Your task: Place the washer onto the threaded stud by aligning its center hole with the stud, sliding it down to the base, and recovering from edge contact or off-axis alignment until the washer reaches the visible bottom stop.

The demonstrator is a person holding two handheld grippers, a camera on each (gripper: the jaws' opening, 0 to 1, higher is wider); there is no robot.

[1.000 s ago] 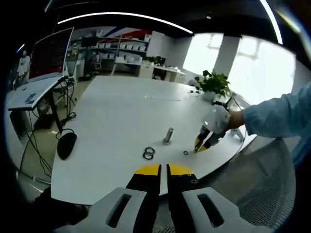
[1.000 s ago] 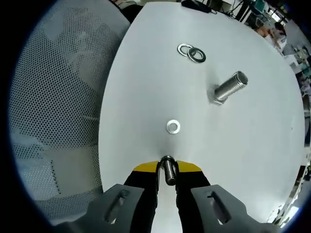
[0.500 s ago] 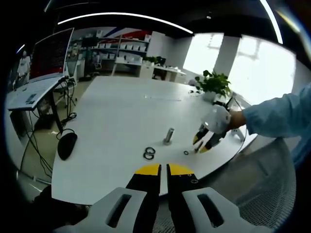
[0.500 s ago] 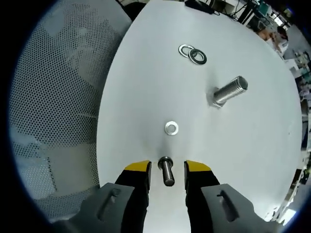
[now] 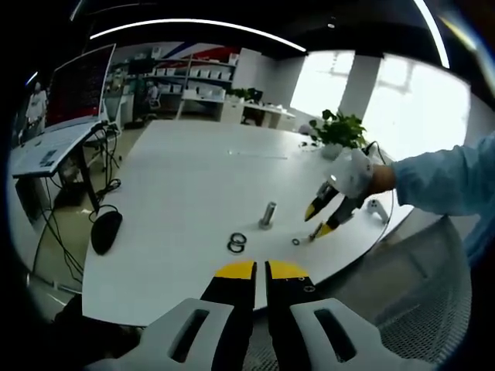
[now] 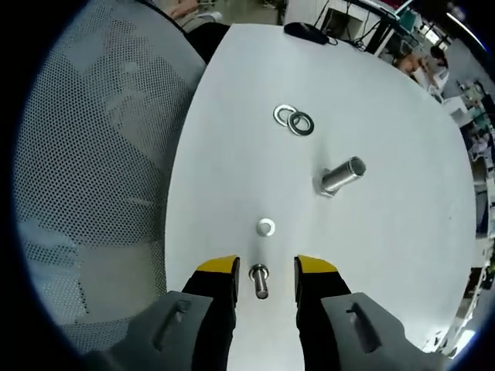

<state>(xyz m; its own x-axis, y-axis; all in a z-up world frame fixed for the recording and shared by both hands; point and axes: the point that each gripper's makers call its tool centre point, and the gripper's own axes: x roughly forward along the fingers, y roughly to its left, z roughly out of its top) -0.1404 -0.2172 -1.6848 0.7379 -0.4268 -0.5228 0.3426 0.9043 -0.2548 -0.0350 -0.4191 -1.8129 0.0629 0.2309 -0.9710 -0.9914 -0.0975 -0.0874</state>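
While your right claw [image 6: 265,270] stands wide with nothing held, the small threaded stud [image 6: 259,280] stands upright on the white counter [image 6: 402,232] between its yellow-tipped jaws, touching neither. A single washer [image 6: 266,226] lies flat just beyond the stud, straight ahead along the claw's line, and is the nearest piece to that claw. Two further washers [image 6: 293,120] lie overlapping well beyond it, with a larger threaded bolt [image 6: 339,177] upright between the two groups, off to the right. Your left claw [image 5: 259,272] is drawn narrow, jaws all but touching, holding nothing, and sits back at the counter's near edge, well apart from the work. Judged from this, the right claw is better placed to take the near washer.
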